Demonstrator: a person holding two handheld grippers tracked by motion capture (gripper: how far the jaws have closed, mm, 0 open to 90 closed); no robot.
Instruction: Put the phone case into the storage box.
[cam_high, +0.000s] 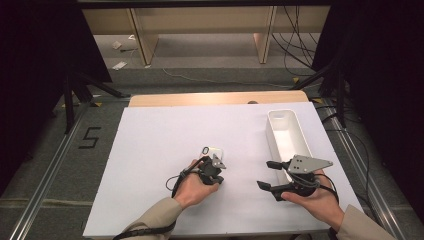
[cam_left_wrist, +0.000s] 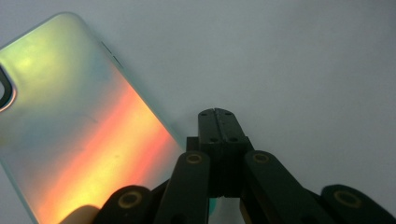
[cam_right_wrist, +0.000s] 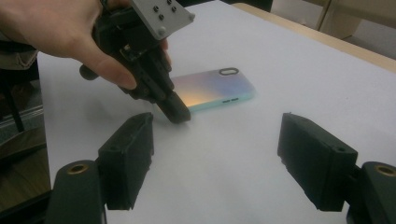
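From above, my left gripper (cam_high: 216, 172) sits clenched, grasping nothing, its tip at the phone case (cam_high: 214, 151) mid-table. Along its jaws, the case (cam_left_wrist: 79, 135) lies just beside them. From my released right gripper (cam_right_wrist: 215, 158), the risk looks plain: closed tips could shove the case (cam_right_wrist: 212, 91) away.

Black numeral "5" (cam_high: 89, 137) marked on the grey floor (cam_high: 60, 170)

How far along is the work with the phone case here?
Early. Nothing looks done: the phone case lies flat on the white table, and the white bin looks empty. In hand: the shut left gripper touches down beside the case's edge. The right gripper waits open. Lifting remains.
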